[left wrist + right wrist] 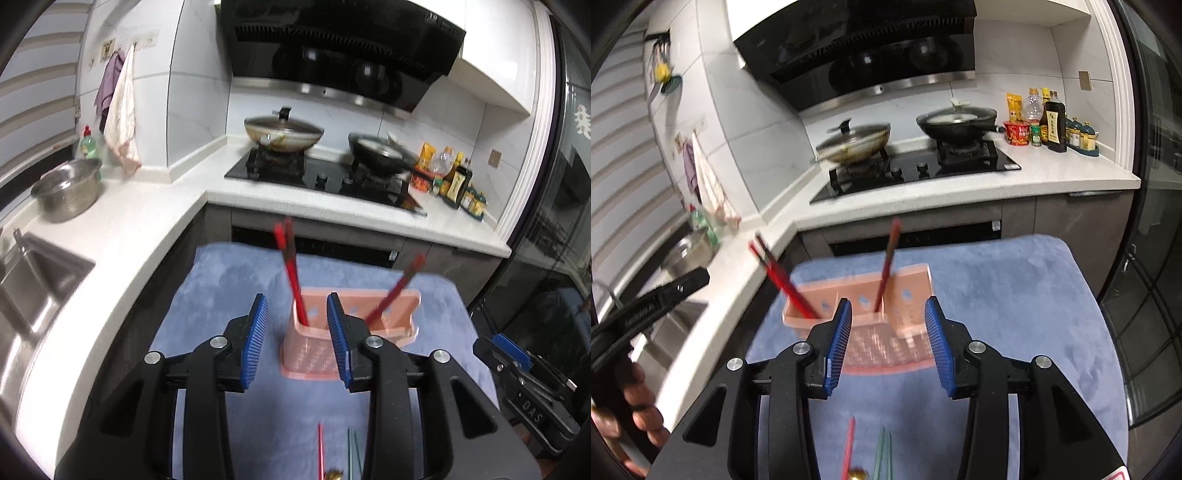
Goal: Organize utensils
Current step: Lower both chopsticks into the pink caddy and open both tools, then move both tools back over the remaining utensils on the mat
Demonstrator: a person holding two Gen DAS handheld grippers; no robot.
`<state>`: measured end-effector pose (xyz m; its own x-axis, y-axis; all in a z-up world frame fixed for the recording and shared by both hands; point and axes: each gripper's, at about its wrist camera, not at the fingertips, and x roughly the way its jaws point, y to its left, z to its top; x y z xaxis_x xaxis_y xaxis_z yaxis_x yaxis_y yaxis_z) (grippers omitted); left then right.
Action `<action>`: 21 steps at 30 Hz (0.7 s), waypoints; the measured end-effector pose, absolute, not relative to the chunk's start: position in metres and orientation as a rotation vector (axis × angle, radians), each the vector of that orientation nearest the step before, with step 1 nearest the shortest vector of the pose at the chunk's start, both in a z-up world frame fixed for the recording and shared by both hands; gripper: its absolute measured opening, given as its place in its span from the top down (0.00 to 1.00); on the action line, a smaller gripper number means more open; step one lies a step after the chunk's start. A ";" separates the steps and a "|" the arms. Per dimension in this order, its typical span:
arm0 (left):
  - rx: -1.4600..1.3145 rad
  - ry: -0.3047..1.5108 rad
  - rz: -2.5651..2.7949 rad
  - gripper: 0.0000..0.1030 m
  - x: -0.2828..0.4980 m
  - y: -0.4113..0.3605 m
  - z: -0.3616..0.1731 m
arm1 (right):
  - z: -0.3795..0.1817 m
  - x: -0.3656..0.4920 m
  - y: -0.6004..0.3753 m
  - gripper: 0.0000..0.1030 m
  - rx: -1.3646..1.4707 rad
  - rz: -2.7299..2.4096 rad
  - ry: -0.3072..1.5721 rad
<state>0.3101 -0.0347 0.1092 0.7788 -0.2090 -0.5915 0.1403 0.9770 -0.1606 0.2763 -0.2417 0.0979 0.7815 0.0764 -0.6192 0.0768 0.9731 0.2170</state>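
Nearest me, my left claw (297,338) and my right claw (888,341) both stand parted, blue ribbed pads apart, with nothing between them. Just below them, on the blue cloth (229,280), lie a pink-handled utensil (848,448) and a green pair (882,456), long axes running away from me; their near ends are cut off by the picture edge.

Beyond the pads stands a pink plastic utensil holder (317,354), a long perforated basket set crosswise on the cloth. A pair of red chopsticks (291,273) stands at its left end, tips down inside, tops leaning up and left. A second red pair (395,291) stands further right, tops tilting up and right.

Farther off, a white counter (122,236) carries a black stove (923,170) with two pans.
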 end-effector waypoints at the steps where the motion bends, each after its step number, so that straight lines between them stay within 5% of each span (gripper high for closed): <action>1: -0.108 0.664 -0.184 0.69 0.306 -0.033 0.104 | 0.093 0.270 -0.240 0.60 0.232 0.000 0.687; 21: -0.010 0.979 -0.127 0.69 0.182 -0.022 -0.046 | -0.053 0.132 -0.207 0.60 0.134 0.012 1.065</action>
<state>0.1820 -0.0223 -0.0463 0.5511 -0.1119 -0.8269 0.1031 0.9925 -0.0656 0.1320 -0.2069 -0.0527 0.4855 0.0749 -0.8710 0.0547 0.9918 0.1157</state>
